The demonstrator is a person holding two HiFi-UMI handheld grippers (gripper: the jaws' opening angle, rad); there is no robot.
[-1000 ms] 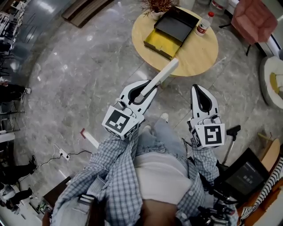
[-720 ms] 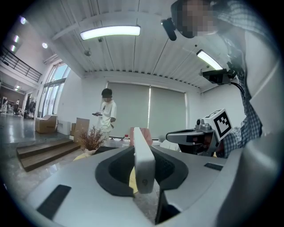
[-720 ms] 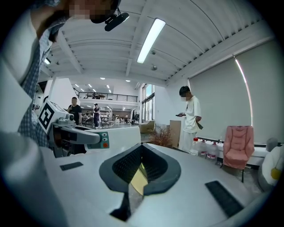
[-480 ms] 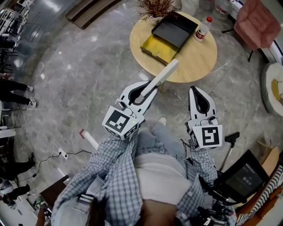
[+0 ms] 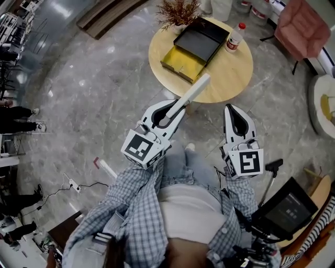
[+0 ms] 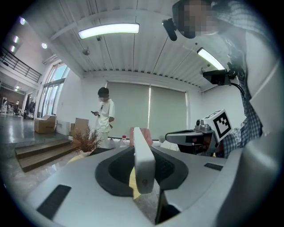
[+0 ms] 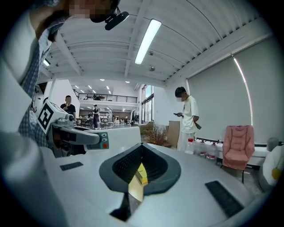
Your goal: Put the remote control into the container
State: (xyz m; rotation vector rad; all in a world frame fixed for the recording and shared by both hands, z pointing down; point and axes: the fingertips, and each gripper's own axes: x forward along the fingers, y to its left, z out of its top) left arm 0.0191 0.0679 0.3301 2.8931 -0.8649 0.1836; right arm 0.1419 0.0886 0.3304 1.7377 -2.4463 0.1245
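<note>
My left gripper (image 5: 170, 110) is shut on a long white remote control (image 5: 191, 93), which sticks out forward and slanted toward the round table. In the left gripper view the remote (image 6: 143, 159) stands on edge between the jaws. The container (image 5: 180, 62) is a yellow tray with a black box part (image 5: 201, 37) on it, lying on the wooden table (image 5: 230, 78) ahead. My right gripper (image 5: 236, 112) is held level beside the left one, shut with nothing in it; its own view (image 7: 140, 175) shows nothing between the jaws.
A plastic bottle (image 5: 233, 36) and a dried plant (image 5: 178, 10) stand on the table by the container. A pink chair (image 5: 303, 23) is at the far right. A person (image 6: 105, 117) stands beyond the table. A power strip with cable (image 5: 78, 183) lies on the floor at left.
The person has walked toward the round table carrying both grippers forward; the table sits slightly nearer and further left in the head view. The grip on the remote is unchanged.
</note>
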